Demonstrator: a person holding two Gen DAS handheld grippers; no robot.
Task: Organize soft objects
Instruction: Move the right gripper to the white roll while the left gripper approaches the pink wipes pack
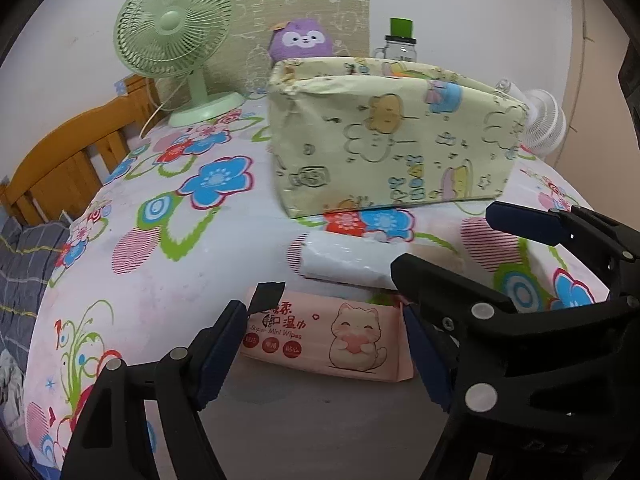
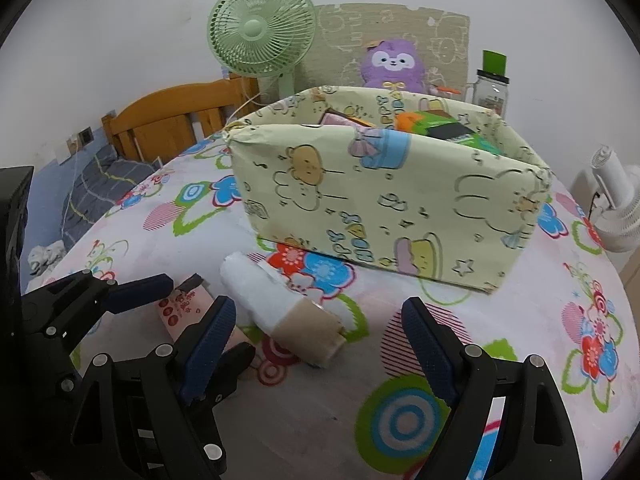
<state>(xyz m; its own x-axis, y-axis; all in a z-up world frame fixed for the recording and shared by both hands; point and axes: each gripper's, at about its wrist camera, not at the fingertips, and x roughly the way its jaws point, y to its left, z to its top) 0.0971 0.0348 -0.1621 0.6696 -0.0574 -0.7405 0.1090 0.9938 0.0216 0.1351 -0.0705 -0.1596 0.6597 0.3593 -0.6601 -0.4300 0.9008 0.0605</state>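
A pink wipes pack [image 1: 332,336] with a cat drawing lies on the flowered tablecloth [image 1: 168,208]. My left gripper [image 1: 322,312] has a pad against each end of the pack. Just behind the pack lies a white soft roll [image 1: 344,256] with a brown cardboard band. In the right wrist view the roll [image 2: 288,312] lies slanted between the spread fingers of my right gripper [image 2: 318,306], and neither pad touches it. Beyond both stands a pale yellow cartoon-print box [image 2: 380,200] holding several items. A purple plush toy [image 2: 394,62] sits behind the box.
A green desk fan [image 1: 176,44] stands at the back left, with a glass jar [image 1: 400,46] with a green lid at the back right. A white fan [image 2: 616,204] is off the table's right edge. A wooden headboard [image 1: 68,160] and bedding lie to the left.
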